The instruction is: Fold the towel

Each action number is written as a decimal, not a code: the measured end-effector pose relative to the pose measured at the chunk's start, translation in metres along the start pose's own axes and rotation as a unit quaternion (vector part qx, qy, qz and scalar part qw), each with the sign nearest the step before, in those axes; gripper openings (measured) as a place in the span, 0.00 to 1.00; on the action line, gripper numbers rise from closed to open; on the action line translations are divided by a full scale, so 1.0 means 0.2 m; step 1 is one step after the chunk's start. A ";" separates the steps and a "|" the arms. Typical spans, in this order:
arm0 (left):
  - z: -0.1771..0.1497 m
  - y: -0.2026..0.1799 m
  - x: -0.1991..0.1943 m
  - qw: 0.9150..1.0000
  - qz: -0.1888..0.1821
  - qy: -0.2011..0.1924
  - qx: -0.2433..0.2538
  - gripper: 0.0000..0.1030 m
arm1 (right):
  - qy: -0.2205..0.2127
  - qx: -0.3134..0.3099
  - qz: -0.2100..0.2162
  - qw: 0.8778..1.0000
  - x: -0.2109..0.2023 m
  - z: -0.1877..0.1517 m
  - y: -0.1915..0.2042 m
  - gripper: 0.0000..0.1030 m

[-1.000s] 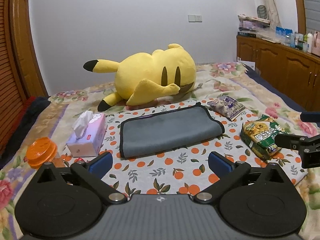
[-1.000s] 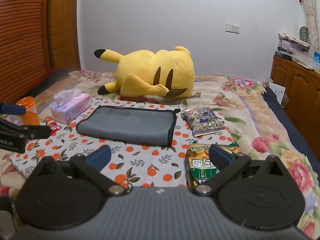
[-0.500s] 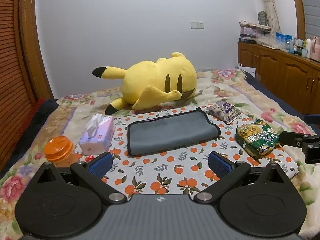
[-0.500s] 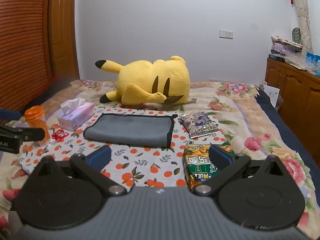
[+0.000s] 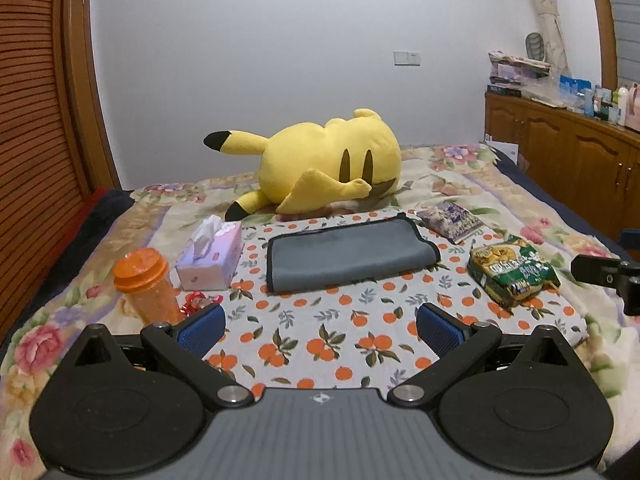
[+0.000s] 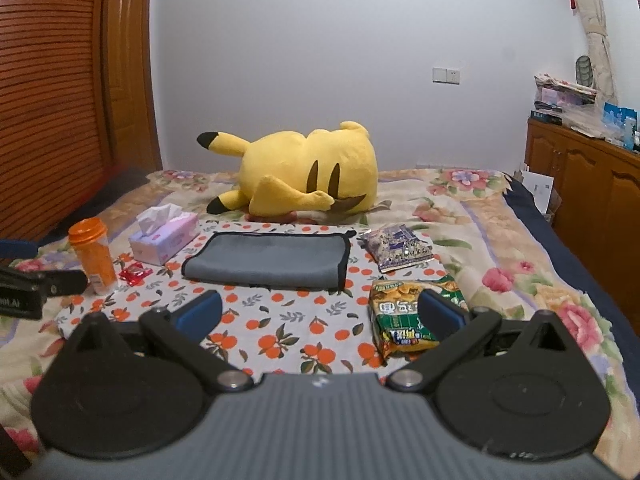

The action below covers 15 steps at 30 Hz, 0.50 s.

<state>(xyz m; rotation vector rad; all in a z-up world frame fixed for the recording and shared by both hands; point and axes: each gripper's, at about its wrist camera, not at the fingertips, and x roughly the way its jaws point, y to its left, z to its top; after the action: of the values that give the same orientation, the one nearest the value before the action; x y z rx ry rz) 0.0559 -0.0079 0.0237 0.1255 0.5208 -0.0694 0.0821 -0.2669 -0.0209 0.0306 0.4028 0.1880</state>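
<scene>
A grey towel [image 5: 348, 254] with black trim lies folded flat on an orange-print cloth [image 5: 320, 340] on the bed; the right wrist view shows the same towel [image 6: 268, 258]. My left gripper [image 5: 320, 326] hangs open well short of the towel, nothing between its blue pads. My right gripper [image 6: 320, 314] is open too, near the cloth's front edge, with its right finger over a green snack bag [image 6: 408, 312]. Each gripper's tip shows at the edge of the other's view: right gripper [image 5: 608, 276], left gripper [image 6: 36, 288].
A yellow plush toy [image 5: 320, 172] lies behind the towel. Left of the towel are a tissue box [image 5: 210, 256], an orange-lidded bottle [image 5: 146, 284] and a red wrapper [image 5: 196, 302]. Right of it lie a purple snack bag [image 5: 454, 220] and the green snack bag [image 5: 512, 270]. Wooden cabinets [image 5: 568, 160] line the right wall.
Both grippers have drawn back and risen away from the towel, so the towel and the bed's objects look smaller and farther. The towel has not moved; both grippers stay open.
</scene>
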 end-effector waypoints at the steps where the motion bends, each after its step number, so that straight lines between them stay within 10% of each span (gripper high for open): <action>1: -0.01 0.00 0.00 1.000 -0.002 0.001 -0.002 1.00 | 0.000 0.001 0.000 1.000 -0.01 -0.01 0.00 1.00; 15: -0.21 -0.03 0.02 0.999 -0.010 0.030 -0.011 1.00 | 0.025 0.021 -0.001 0.999 0.01 -0.15 0.00 1.00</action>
<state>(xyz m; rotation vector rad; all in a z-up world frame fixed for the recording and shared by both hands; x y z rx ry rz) 0.0393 -0.0074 -0.0148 0.1015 0.5818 -0.0799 0.0717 -0.2660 -0.0499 0.0675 0.4576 0.1779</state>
